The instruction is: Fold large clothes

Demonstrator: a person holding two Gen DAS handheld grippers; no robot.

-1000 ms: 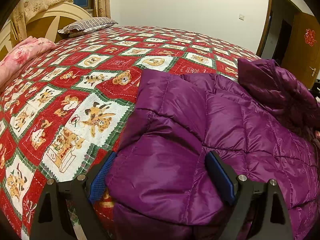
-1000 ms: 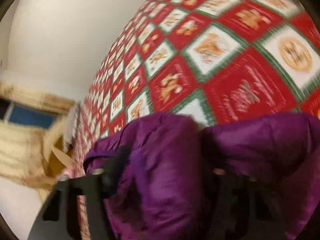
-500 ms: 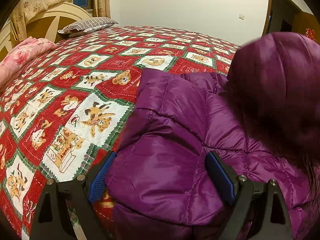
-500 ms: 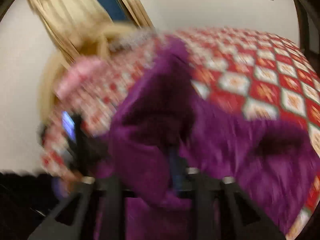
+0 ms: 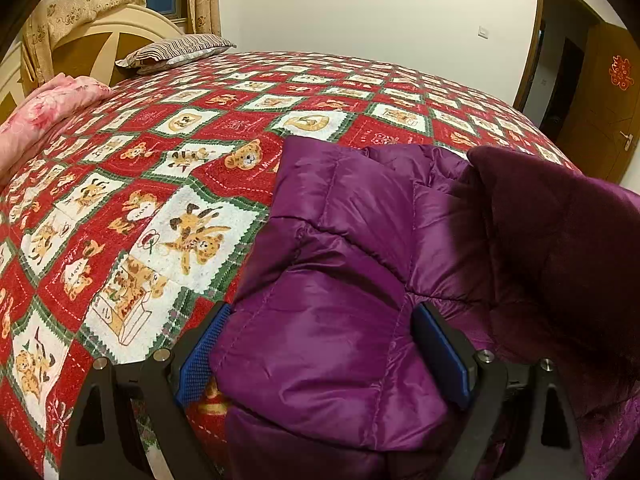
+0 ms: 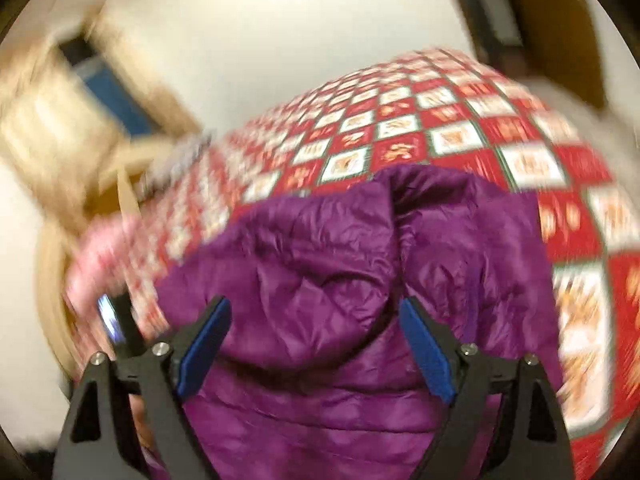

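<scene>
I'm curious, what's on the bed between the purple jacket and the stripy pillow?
Only bare quilt, in the left wrist view, between purple jacket and pillow.

One purple quilted jacket [image 5: 340,264] on the bed, one red patchwork bedspread [image 5: 168,168], one striped pillow [image 5: 176,50], one pink blanket [image 5: 44,108], two hand-held grippers, left hand-held gripper [image 5: 320,344], right hand-held gripper [image 6: 316,340], one wooden door [image 5: 604,100]

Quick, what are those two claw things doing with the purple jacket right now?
Left gripper: jaws wide, a fold of the purple jacket bulging between them; grip cannot be told.
Right gripper: jaws have just been opening; open, jacket loose between them.
</scene>
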